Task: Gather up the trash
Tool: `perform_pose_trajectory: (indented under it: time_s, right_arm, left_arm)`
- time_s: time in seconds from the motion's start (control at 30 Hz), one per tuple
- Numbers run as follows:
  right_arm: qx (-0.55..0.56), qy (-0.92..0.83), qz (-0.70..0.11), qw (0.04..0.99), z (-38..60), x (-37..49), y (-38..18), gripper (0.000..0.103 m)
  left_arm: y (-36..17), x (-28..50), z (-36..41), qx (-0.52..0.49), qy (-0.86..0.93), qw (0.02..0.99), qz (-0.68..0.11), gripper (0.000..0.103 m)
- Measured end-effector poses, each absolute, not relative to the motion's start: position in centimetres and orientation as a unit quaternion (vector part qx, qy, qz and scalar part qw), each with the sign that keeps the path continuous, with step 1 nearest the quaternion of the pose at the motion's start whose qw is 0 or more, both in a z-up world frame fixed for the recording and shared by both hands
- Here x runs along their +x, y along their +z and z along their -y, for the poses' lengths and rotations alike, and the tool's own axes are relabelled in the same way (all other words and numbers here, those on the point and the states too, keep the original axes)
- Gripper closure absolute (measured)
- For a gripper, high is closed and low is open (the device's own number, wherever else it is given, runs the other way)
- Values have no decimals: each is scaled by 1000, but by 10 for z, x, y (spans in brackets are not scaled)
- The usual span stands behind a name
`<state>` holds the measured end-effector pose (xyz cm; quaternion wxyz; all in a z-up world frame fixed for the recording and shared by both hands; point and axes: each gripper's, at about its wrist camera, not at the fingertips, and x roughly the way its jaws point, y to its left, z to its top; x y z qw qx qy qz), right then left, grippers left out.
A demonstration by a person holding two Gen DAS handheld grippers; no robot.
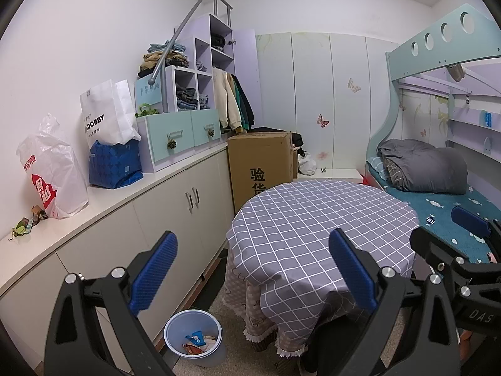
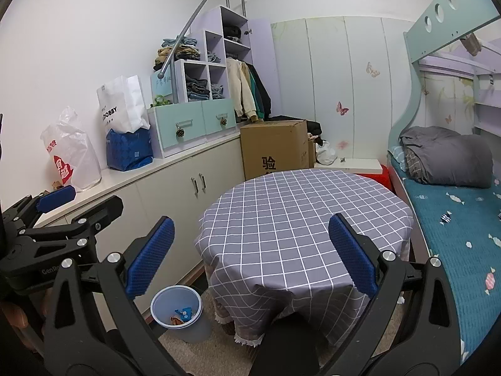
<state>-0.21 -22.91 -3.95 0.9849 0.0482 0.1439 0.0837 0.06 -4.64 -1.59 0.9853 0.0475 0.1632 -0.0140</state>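
A pale blue trash bin stands on the floor between the cabinet and the table; it holds a blue wrapper and other wrappers, and also shows in the right wrist view. Small crumpled wrappers lie on the cabinet top at far left. My left gripper is open and empty, held above the bin and the table's near edge. My right gripper is open and empty over the table's near edge. Each gripper appears in the other's view: the right one, the left one.
A round table with a grey checked cloth fills the middle. A long white cabinet runs along the left wall with bags and a shelf unit. A cardboard box stands behind the table. A bunk bed is at right.
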Motion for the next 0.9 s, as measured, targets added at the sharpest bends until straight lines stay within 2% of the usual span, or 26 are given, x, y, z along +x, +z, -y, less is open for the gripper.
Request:
perform_pose_trajectory:
  time_s: [0.9]
  right_arm:
    - [46,93,-151,983,231,2,-43,6]
  left_arm:
    - [-22,1,40,50,-12,985,-165,8]
